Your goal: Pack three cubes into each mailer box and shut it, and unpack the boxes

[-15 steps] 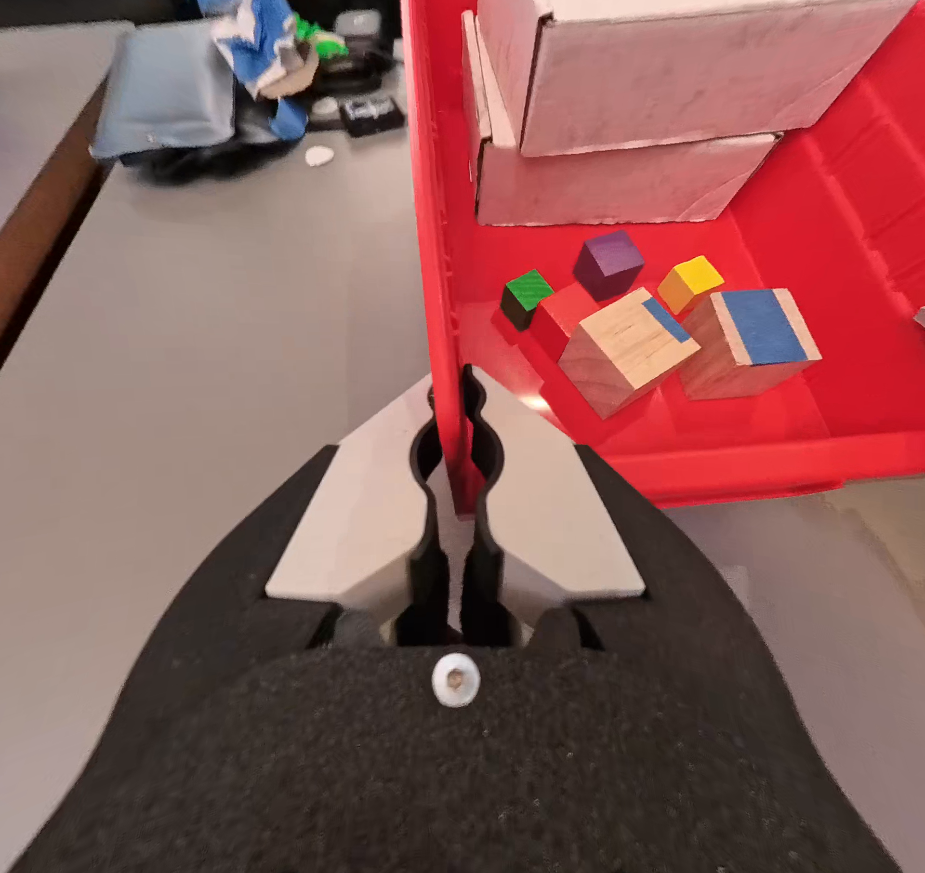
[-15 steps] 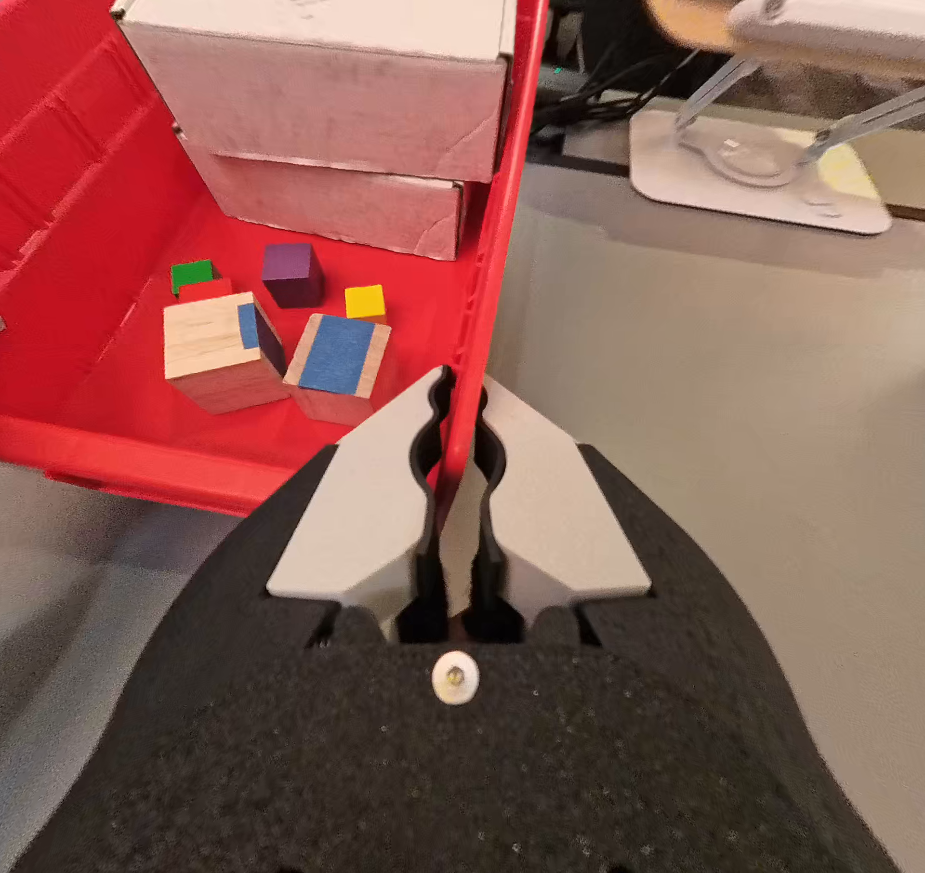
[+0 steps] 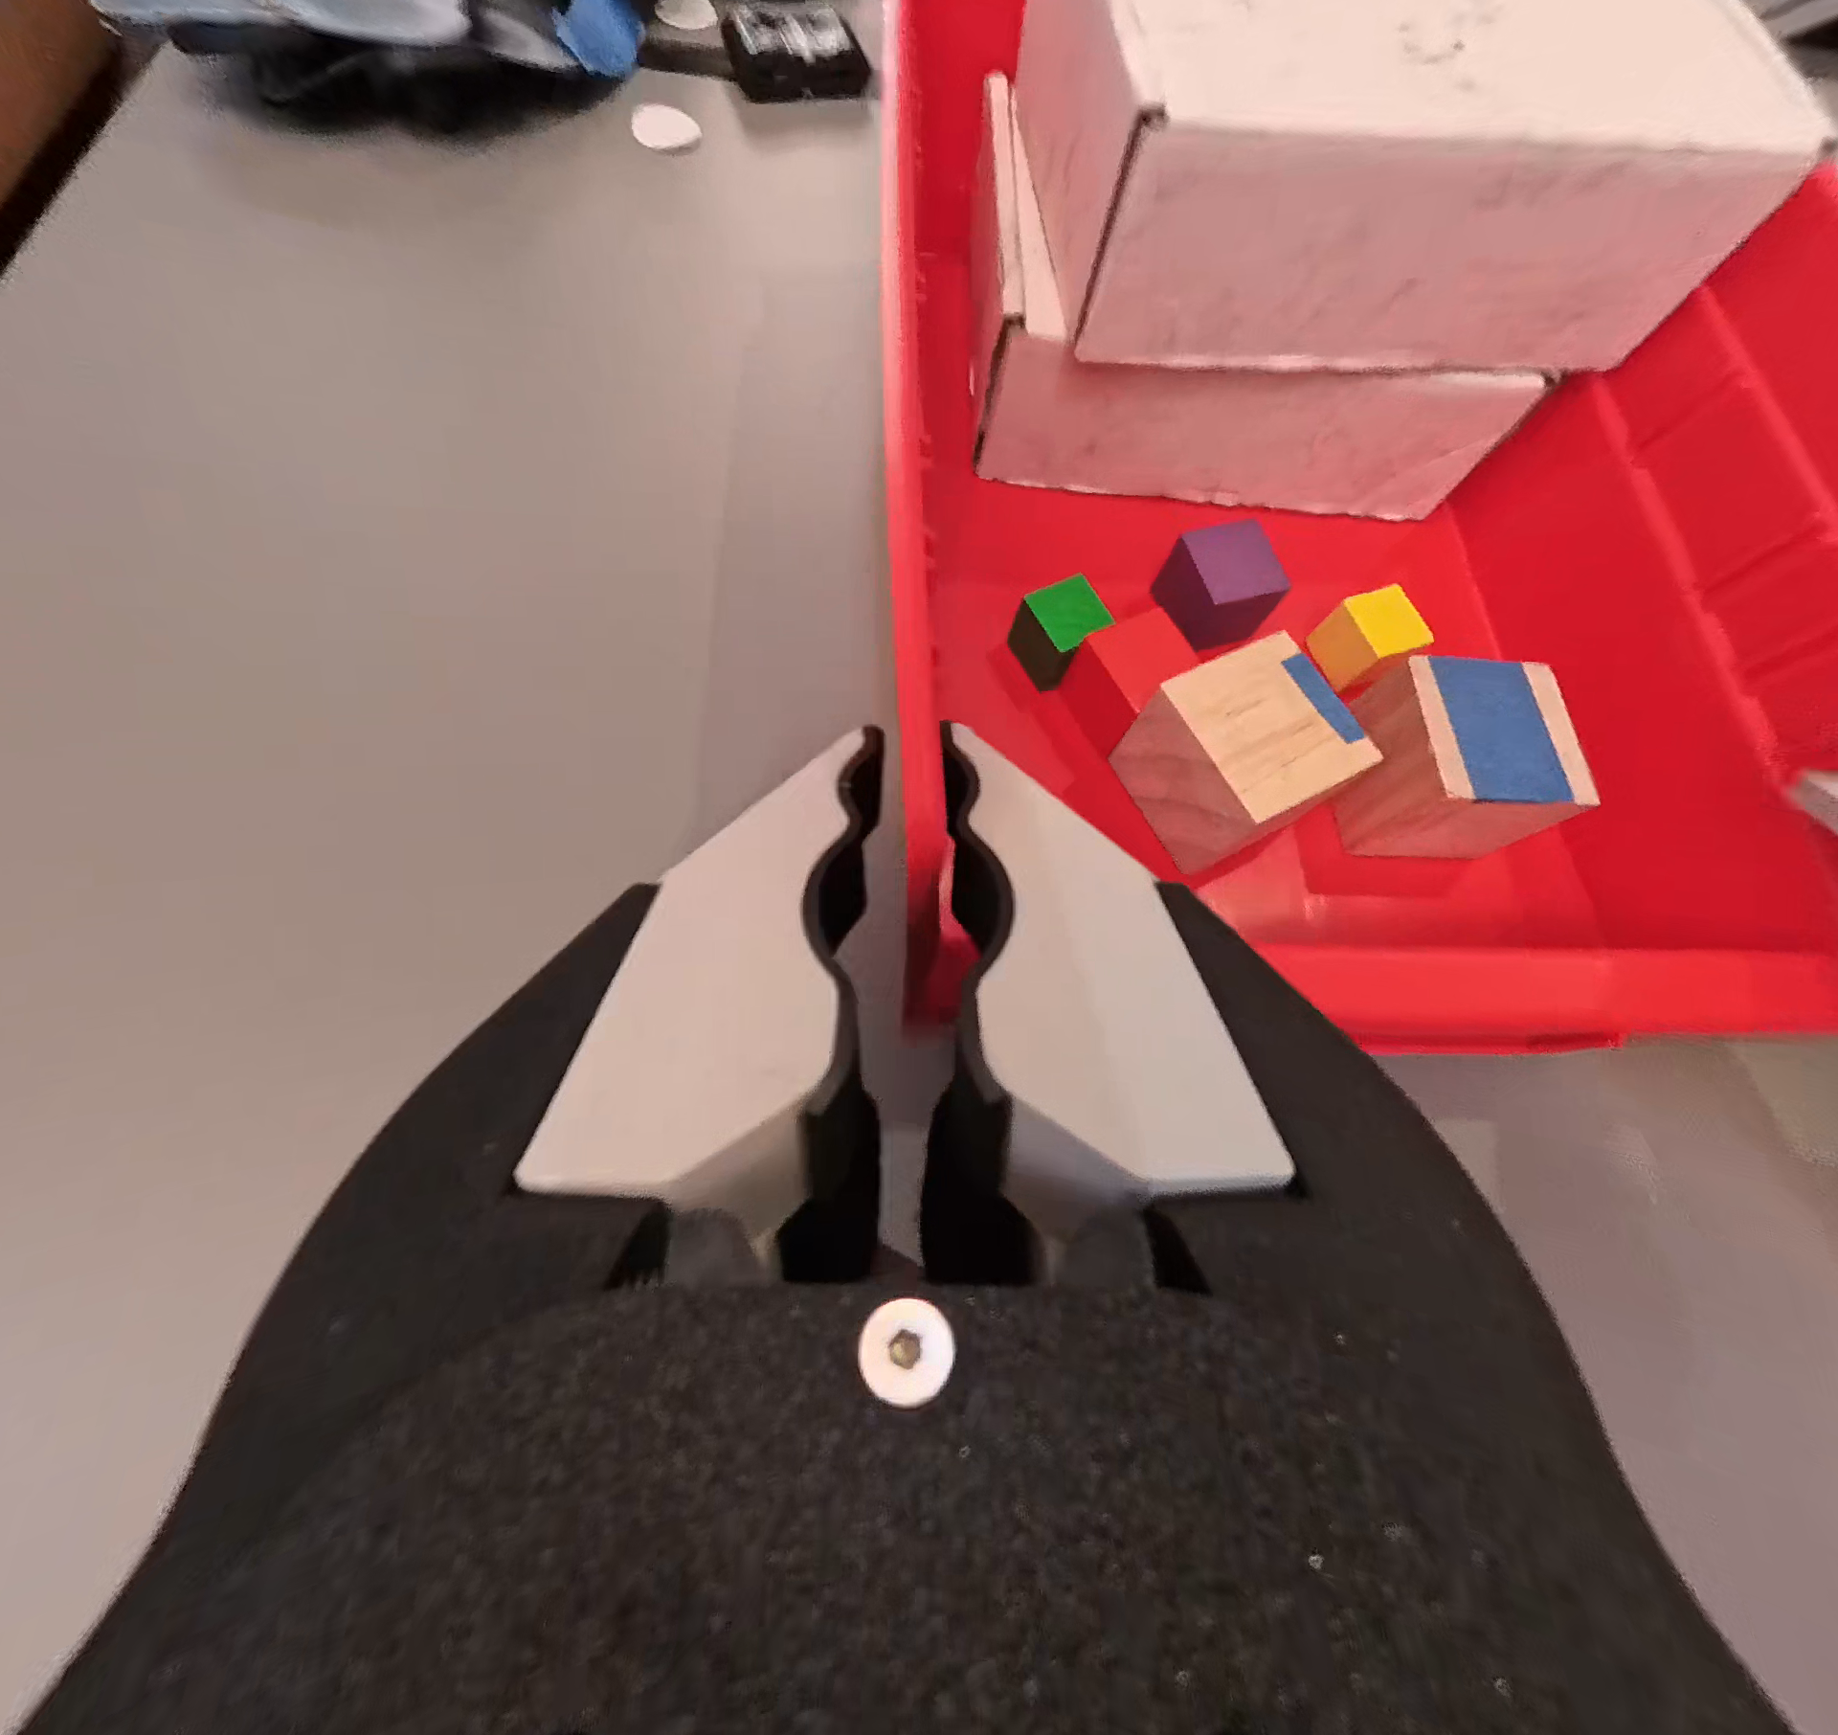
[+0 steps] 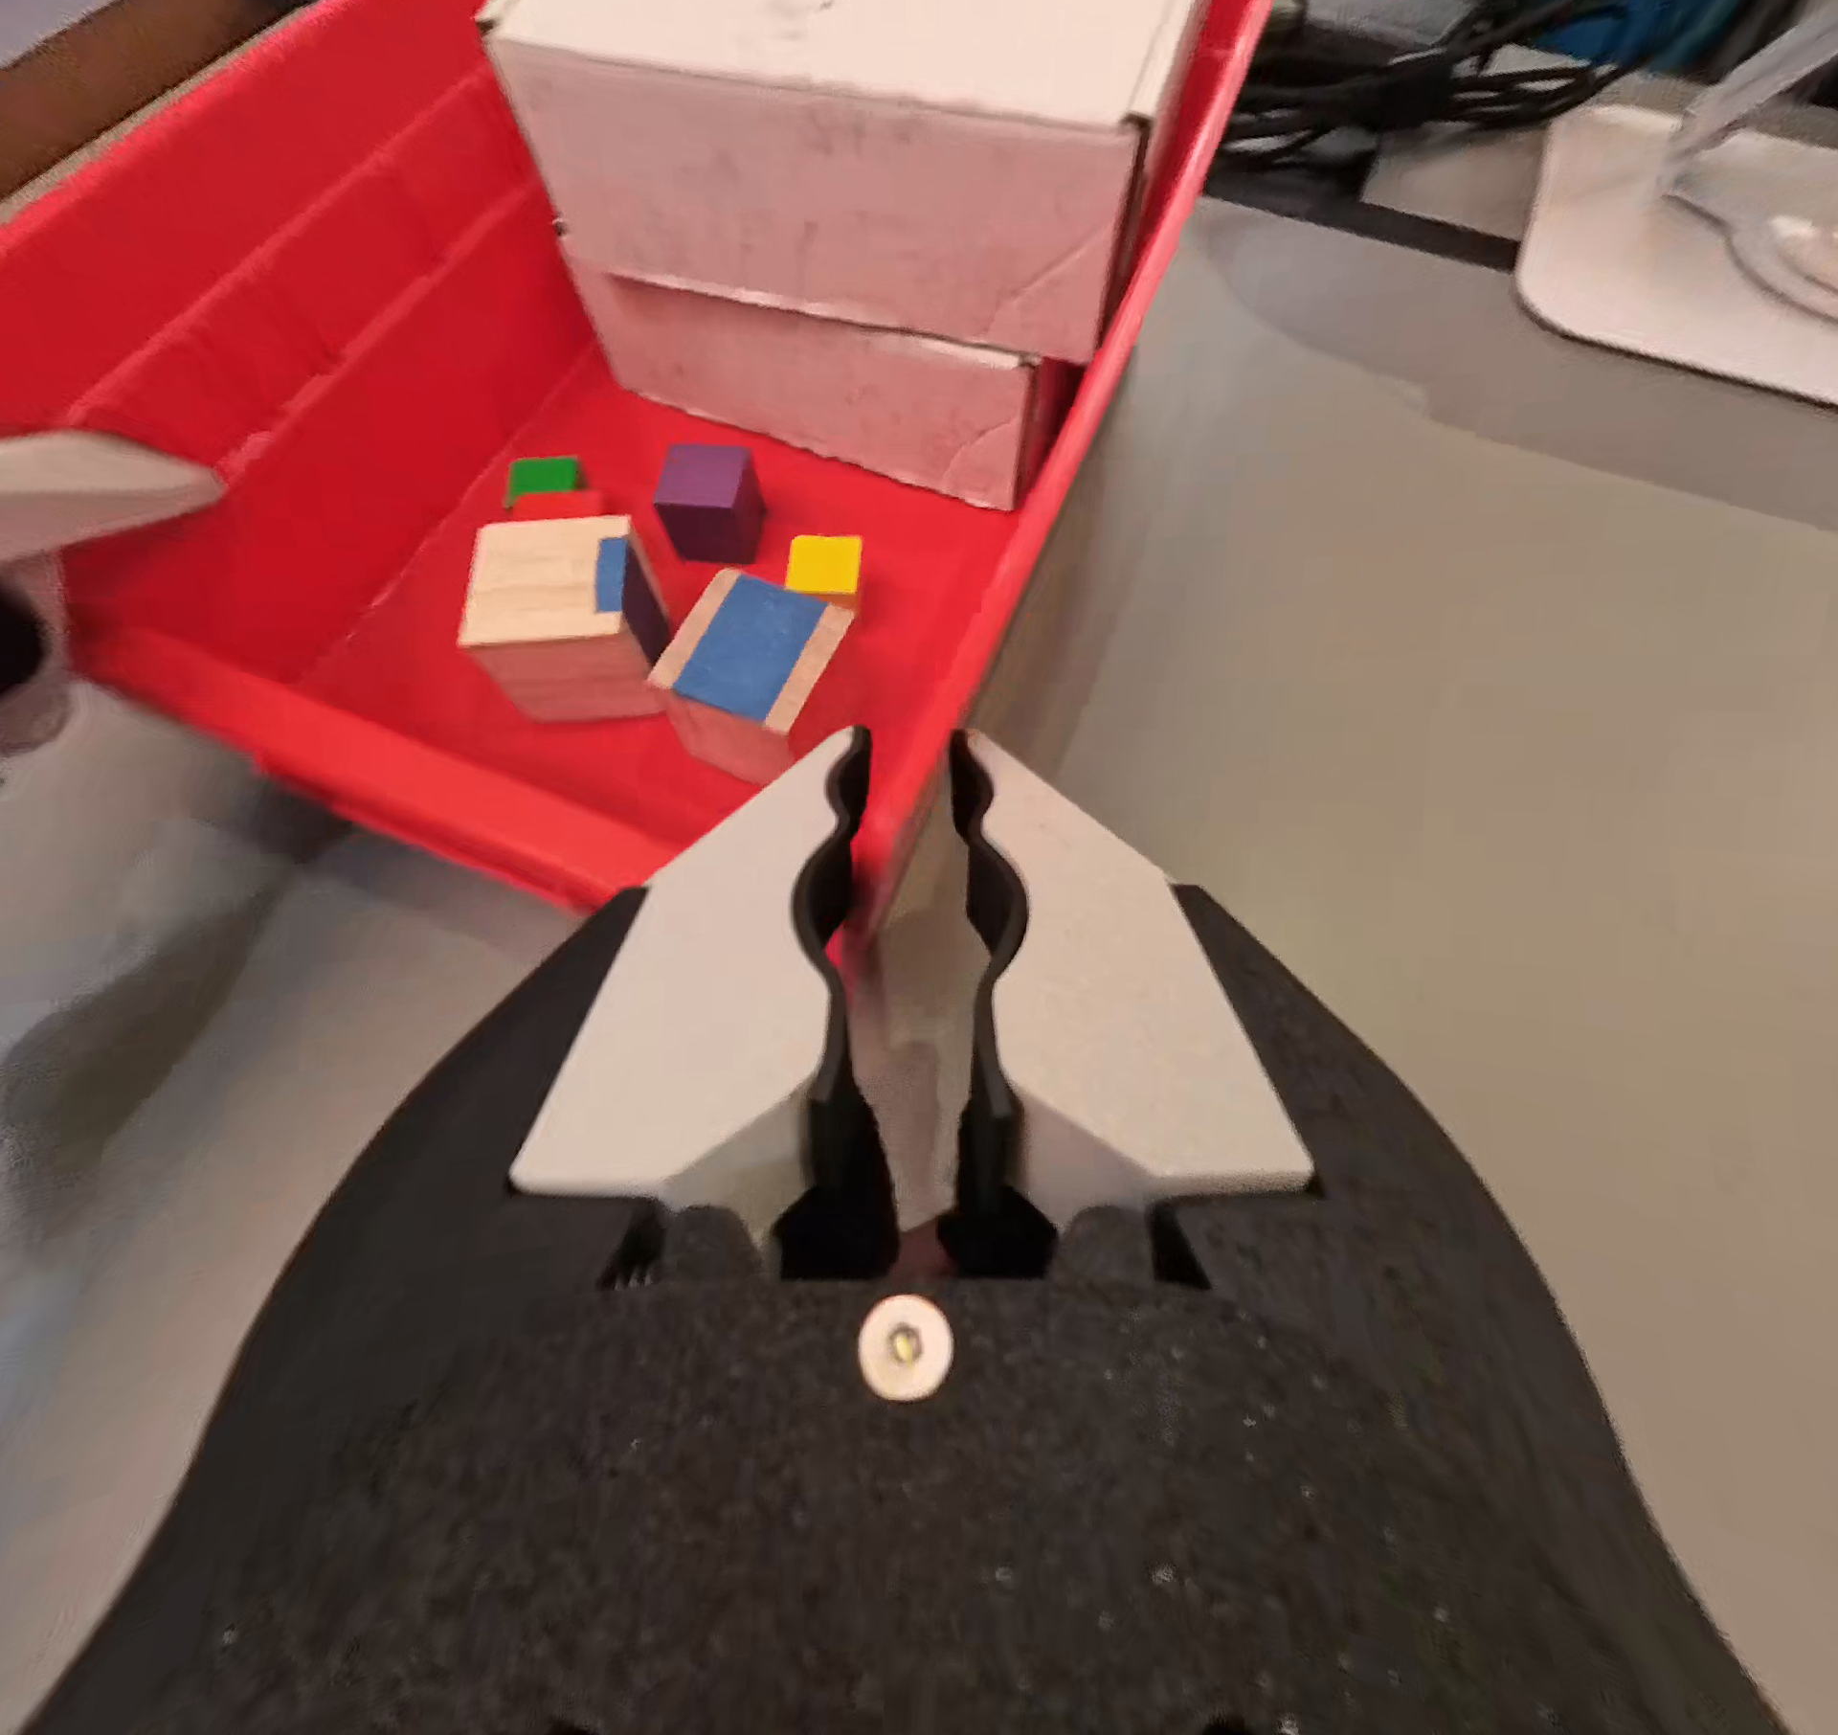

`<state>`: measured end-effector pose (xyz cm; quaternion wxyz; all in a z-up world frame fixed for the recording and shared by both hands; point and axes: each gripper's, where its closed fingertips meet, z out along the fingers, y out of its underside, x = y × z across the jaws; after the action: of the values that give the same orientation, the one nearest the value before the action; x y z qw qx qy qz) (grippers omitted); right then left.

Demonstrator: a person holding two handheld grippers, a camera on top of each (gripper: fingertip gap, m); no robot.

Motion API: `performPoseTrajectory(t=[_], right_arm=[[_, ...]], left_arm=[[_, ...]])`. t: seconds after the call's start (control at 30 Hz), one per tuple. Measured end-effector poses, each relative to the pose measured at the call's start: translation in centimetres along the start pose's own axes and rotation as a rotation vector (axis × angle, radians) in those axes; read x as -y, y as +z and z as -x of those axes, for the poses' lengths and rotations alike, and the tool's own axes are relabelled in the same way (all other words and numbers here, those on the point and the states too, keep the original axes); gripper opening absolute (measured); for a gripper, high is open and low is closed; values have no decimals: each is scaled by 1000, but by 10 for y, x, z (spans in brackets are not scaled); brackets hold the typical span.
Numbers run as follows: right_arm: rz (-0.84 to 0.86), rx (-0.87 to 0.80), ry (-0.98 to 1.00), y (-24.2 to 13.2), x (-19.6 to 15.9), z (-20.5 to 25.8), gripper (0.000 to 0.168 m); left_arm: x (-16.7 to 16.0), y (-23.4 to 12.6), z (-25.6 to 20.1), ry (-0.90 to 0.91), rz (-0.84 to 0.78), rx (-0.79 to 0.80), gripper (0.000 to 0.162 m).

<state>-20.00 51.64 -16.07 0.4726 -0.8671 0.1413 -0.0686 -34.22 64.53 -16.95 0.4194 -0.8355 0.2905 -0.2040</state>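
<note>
While my left gripper point(image 3: 910, 742) straddles the red bin point(image 3: 1691, 1011) wall, jaws slightly parted, my right gripper point(image 4: 910, 742) likewise astride the opposite wall, two shut white mailer boxes point(image 4: 826, 145) stacked inside, coloured cubes point(image 4: 708, 501) loose on its floor, grey table point(image 3: 398, 493) beneath.

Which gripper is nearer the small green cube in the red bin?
Left. The left gripper straddles the red plastic bin's wall right beside the small green cube; the right gripper sits at the opposite wall.
</note>
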Motion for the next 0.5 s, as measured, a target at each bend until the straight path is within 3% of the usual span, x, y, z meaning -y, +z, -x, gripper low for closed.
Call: performPoseTrajectory(t=[0.1, 0.2, 0.33, 0.5], right_arm=[[-74, 154, 10, -48, -3, -10, 31], [-170, 163, -39, -104, -8, -58, 36], [-132, -36, -76, -147, -39, -187, 36], [-153, -200, 184, -185, -72, -329, 44]], left_arm=[[28, -22, 6, 26, -129, 58, 21], [75, -63, 4, 117, -392, 95, 13], [69, -72, -6, 151, -391, 101, 13], [67, -63, -61, 204, -381, 55, 5]])
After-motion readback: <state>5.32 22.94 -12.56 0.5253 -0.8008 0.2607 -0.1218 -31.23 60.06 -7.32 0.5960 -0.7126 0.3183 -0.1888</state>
